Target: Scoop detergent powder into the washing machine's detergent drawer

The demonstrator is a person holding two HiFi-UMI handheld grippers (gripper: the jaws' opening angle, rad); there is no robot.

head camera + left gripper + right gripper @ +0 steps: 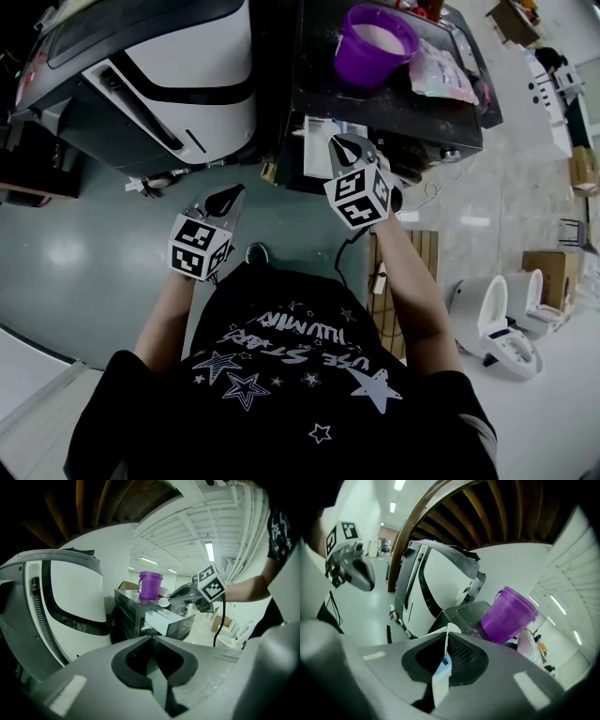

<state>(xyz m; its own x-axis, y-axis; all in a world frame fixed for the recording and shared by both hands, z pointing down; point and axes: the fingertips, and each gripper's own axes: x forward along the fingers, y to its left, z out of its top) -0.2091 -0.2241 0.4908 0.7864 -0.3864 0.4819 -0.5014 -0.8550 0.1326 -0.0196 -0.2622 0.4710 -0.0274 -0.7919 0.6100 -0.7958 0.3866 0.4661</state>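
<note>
A purple bucket (373, 47) (150, 585) (508, 616) holding white powder stands on top of the dark washing machine (403, 112) (124, 609). The machine's white detergent drawer (319, 141) (164, 619) is pulled out at the front. My right gripper (339, 142) (180, 595) (446, 641) hovers over the drawer, shut on the handle of a white scoop (164, 602) (440, 677). The scoop's bowl points towards the bucket. My left gripper (232, 192) (152, 641) (358, 571) hangs lower left of the drawer, shut with nothing in it.
A large white and black rounded appliance (178, 66) stands left of the washing machine. A plastic bag (441, 70) lies beside the bucket. A wooden pallet (422, 253) and white toilets (502, 323) sit on the floor at the right.
</note>
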